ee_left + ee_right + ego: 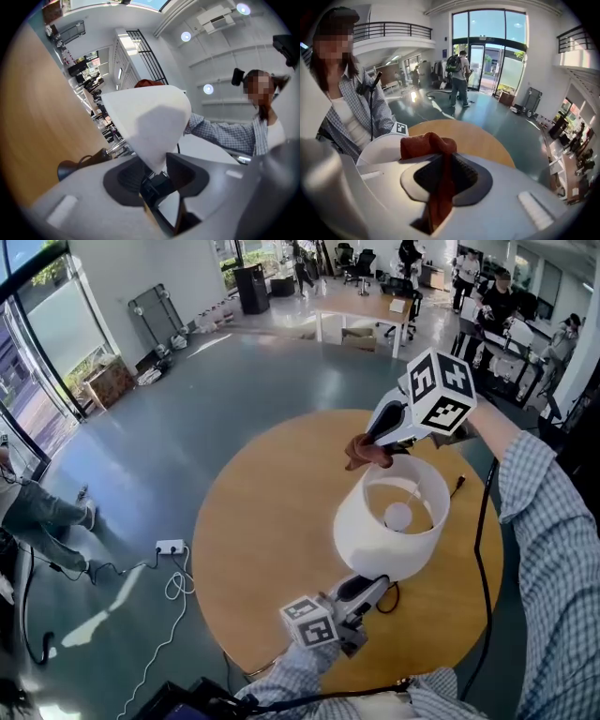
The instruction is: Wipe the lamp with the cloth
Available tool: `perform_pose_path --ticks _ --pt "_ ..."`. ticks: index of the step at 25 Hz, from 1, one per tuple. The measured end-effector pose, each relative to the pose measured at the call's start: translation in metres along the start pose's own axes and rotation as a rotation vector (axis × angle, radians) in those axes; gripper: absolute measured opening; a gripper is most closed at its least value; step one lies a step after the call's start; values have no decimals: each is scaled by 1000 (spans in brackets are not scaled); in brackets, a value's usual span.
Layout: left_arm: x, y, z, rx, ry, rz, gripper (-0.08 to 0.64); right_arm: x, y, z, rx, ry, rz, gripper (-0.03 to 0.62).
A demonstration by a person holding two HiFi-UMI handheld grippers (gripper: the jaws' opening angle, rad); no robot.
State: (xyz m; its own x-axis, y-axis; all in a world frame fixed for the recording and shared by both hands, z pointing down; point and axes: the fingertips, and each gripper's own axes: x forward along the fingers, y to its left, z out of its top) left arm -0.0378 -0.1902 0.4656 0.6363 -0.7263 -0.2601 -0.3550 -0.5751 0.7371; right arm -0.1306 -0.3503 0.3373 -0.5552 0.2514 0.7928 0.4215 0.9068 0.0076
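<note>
i have the left gripper [368, 586] at the near side of the white lamp [367, 538], which stands upright right of the middle of the round wooden counter [262, 531]. in the left gripper view its jaws [161, 169] pinch the lower rim of the shade [150, 117]. the right gripper [371, 441] is clamped on a rust-brown cloth [366, 454], the wad touching the shade's far top rim. in the right gripper view the cloth [426, 143] runs between the closed jaws [443, 165]. a black cable [483, 521] trails toward the counter's right edge.
</note>
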Motion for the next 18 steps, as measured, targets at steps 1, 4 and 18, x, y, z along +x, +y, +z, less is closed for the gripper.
perform_pose_path --ticks 1,4,18 --pt "0 1 -1 -2 -5 -4 144 5 3 5 -34 31 18 46" --pt "0 2 -3 -7 -8 -5 146 20 12 18 -133 113 40 46" --pt "1 3 -4 -31 6 9 146 45 97 58 -544 218 49 45"
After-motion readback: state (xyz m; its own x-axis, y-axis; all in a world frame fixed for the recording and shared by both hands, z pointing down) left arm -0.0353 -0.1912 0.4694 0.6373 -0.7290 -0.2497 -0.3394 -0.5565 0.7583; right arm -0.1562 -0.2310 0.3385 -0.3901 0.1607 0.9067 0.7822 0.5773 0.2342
